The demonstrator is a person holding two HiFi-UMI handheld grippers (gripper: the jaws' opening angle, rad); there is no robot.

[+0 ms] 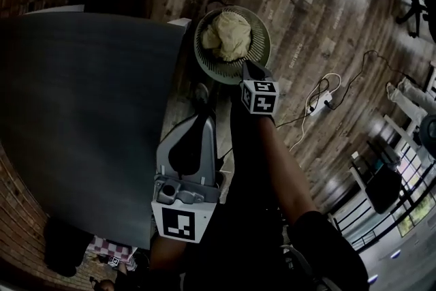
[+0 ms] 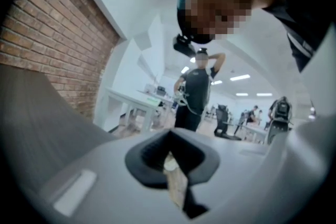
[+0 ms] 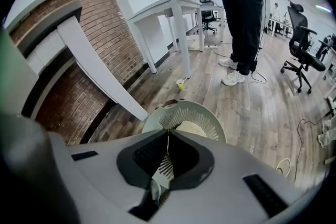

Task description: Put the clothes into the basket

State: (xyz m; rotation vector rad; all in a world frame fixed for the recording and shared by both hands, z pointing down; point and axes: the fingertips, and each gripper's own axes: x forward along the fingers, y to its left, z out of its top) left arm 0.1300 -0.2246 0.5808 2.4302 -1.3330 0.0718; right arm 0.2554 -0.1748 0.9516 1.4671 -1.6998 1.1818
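Since the cream clothes [image 1: 228, 36] lie heaped inside the round basket [image 1: 265, 46] on the floor [image 1: 320, 17] just right of the grey table [image 1: 75, 112], and the left gripper [image 2: 169, 134] and right gripper [image 3: 168, 134] are both pressed together on nothing, the person should probably draw them away without snagging cloth.

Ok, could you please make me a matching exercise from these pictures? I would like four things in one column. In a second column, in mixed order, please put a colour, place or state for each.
Things:
1. basket
2. clothes
3. table
4. right tongs

Descriptions:
A. shut, with nothing held
B. dark grey
C. pale green and round
D. cream, heaped inside another thing in this list

Right pairs: 1-C, 2-D, 3-B, 4-A.
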